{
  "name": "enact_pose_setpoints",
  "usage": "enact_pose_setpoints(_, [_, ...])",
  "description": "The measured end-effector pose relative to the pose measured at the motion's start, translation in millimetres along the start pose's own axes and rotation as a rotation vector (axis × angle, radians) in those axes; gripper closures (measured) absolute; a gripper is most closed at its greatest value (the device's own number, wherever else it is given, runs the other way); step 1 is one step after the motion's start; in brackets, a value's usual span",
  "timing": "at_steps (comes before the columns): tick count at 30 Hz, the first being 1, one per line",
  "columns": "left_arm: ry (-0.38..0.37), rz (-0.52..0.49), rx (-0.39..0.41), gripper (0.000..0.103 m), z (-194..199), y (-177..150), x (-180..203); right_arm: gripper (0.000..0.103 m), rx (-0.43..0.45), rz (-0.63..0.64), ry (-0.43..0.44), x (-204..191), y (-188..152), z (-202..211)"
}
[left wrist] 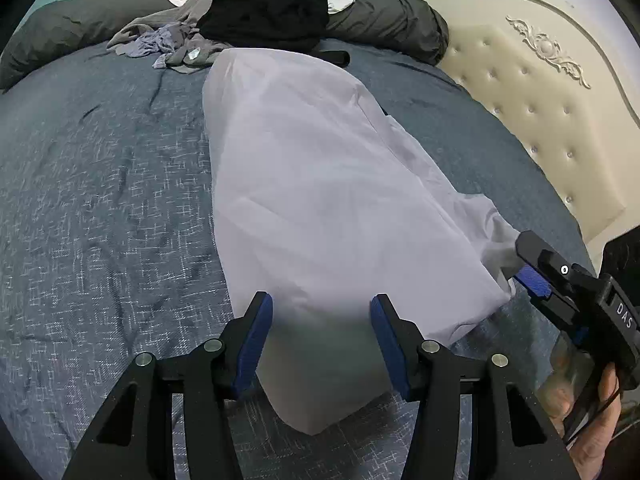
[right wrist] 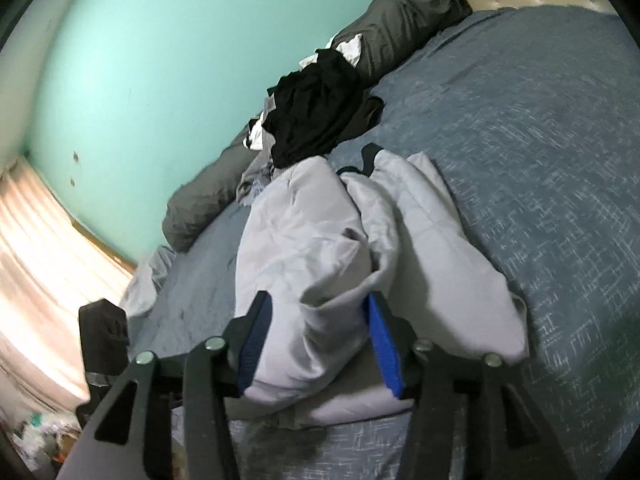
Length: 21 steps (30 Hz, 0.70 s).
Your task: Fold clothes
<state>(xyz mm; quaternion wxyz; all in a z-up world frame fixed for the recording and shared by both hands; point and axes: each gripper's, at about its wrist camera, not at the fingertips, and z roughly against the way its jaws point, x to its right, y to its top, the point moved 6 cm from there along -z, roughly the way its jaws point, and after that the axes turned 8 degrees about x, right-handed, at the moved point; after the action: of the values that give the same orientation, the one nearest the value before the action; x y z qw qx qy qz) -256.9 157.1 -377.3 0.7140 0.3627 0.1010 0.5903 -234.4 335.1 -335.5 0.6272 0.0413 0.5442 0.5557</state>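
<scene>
smooth pale garment (left wrist: 320, 200), creased folds

garment's near end: blurry between the left tool (left wrist: 321, 336) fingers
right tool (left wrist: 532, 276) tips: buried in white garment (left wrist: 320, 184) fabric
clothes pile (left wrist: 256, 12): mostly covered by black garment (left wrist: 268, 8)
floor clutter (right wrist: 44, 436): too blurred to tell

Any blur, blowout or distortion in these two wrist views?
Left wrist: sharp bedspread, near edge of the white garment soft between the left tool fingers, strong fisheye bend at the headboard. Right wrist: smeared overall, curtain blown out, right tool dark.
</scene>
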Motion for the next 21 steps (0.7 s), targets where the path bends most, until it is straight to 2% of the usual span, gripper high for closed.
enact_pose_setpoints(4, [0.005,-0.033,-0.007,0.047,-0.4,-3.1,4.3,0.05,-0.014,0.009,-0.035,10.6,-3.7,-11.4])
enact_pose_setpoints(5, [0.006,-0.036,-0.009,0.047,-1.0,-3.5,4.3,0.066,-0.014,0.022,-0.047,14.1,-3.1,-15.6])
enact_pose_setpoints(7, [0.005,-0.041,-0.016,0.047,-1.4,-4.5,5.5,0.086,-0.021,0.038,-0.059,19.5,-3.1,-21.0])
enact_pose_setpoints(9, [0.012,-0.047,-0.022,0.047,-2.5,-3.3,6.3,0.095,-0.024,0.035,-0.057,24.6,-3.4,-24.0])
enact_pose_setpoints(15, [-0.006,-0.051,0.008,0.047,11.8,8.4,19.9,0.098,0.075,0.089,-0.013,11.8,20.6,16.4])
enact_pose_setpoints(18, [0.014,-0.059,0.015,0.047,12.1,14.2,24.4,0.098,0.094,0.118,-0.048,13.2,20.0,36.3])
enact_pose_setpoints(21, [0.038,-0.078,-0.025,0.047,-2.6,7.5,28.6,0.098,0.061,0.123,-0.121,28.4,8.5,40.0])
